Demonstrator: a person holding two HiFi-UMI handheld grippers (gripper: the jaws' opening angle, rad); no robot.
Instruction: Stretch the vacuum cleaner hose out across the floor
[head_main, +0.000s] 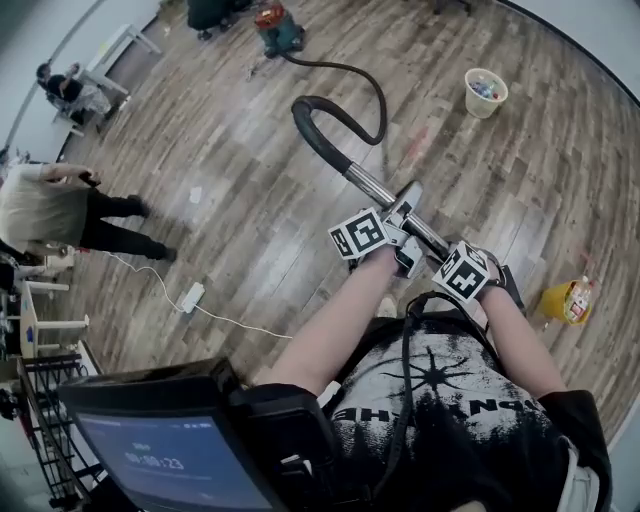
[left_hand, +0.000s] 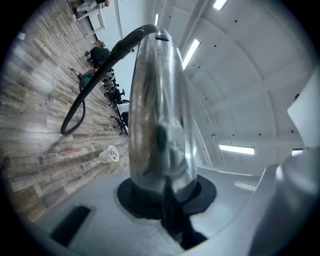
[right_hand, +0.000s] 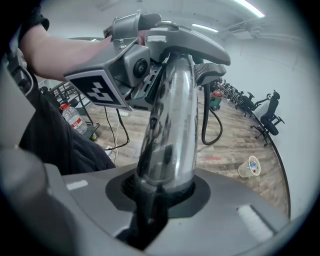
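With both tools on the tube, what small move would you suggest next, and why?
Probably draw the metal tube farther from the vacuum cleaner: the left tool and right tool grip it, and the hose lies curved across the floor.

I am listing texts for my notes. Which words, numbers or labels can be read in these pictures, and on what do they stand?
Screen: timer-like digits, too blurred to read.
Shirt: white letters, partly hidden, not readable.
Bottle: red label, too small.
Yellow bag: print too small.
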